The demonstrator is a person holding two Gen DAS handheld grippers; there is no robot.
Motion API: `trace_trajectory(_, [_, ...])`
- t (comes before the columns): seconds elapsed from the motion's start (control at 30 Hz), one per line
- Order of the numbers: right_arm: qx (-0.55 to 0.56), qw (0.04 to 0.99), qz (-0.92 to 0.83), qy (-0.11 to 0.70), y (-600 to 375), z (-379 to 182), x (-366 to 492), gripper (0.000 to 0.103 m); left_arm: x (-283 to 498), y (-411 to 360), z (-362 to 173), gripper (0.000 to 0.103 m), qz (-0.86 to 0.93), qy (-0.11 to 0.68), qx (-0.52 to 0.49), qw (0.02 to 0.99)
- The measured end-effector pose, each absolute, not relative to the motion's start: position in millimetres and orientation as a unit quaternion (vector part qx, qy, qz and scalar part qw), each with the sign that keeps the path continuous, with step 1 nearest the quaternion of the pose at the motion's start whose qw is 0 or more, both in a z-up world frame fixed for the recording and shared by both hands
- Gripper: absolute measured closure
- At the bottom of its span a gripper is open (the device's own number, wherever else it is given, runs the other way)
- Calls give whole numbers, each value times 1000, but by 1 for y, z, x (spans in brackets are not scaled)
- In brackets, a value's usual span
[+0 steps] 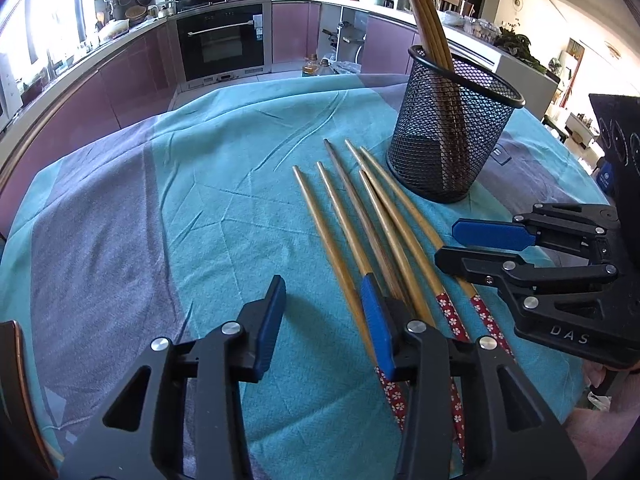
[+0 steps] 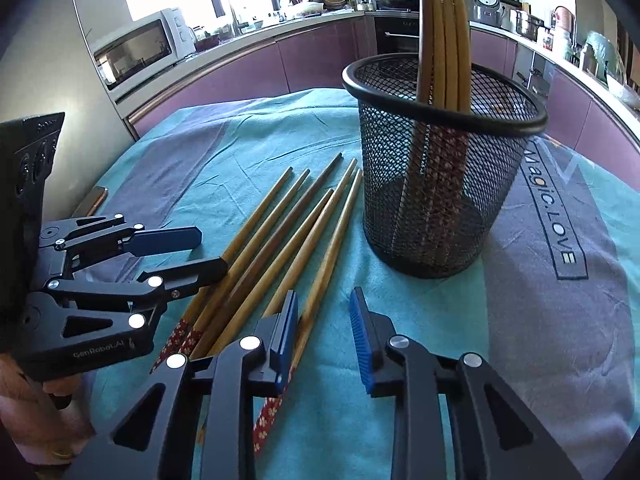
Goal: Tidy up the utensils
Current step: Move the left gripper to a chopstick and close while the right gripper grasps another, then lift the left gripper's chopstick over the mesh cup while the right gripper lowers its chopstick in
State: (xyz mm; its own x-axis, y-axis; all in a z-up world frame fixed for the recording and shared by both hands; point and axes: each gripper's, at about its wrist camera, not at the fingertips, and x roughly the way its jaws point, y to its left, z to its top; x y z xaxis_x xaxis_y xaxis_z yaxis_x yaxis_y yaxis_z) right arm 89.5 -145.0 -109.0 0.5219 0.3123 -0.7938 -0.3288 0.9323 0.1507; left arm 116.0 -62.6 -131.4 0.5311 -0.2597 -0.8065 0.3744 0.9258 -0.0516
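Note:
Several wooden chopsticks (image 1: pixel 360 220) with red flowered handles lie side by side on the teal cloth, tips pointing away; they also show in the right wrist view (image 2: pixel 288 232). A black mesh cup (image 1: pixel 452 128) stands behind them and holds several upright chopsticks (image 1: pixel 432 28); the cup (image 2: pixel 440 184) fills the middle of the right wrist view. My left gripper (image 1: pixel 324 316) is open and empty, its right finger over the leftmost chopsticks. My right gripper (image 2: pixel 324 336) is open and empty, its left finger over the rightmost chopsticks. Each gripper shows in the other's view, the right (image 1: pixel 460 244) and the left (image 2: pixel 204 252).
The teal and grey cloth (image 1: pixel 160 208) covers the table. A phone (image 2: pixel 94 200) lies near the table's left edge. Purple kitchen cabinets, an oven (image 1: pixel 222 44) and a microwave (image 2: pixel 140 52) stand beyond the table.

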Motion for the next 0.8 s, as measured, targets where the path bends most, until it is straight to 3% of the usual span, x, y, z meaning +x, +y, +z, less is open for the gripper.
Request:
trace_trajectory(0.2, [-24,879,172,445,-136,-111,98,77,128,-64,-133,73,-175,455,62,871])
trace_trajectory(0.37, [-6,878,172,446,-143,-112,101,93,134,-63,-132,84,-170,458,49,871])
trace_trajectory(0.43, [0,878,173,447,-145,-112,100,95,136,-62,-132,89,-168,459,41,871])
trace_trajectory(0.8, [24,877,200,436,-157,-100,85,97,127,-45,-125,95,-171,453,9,875])
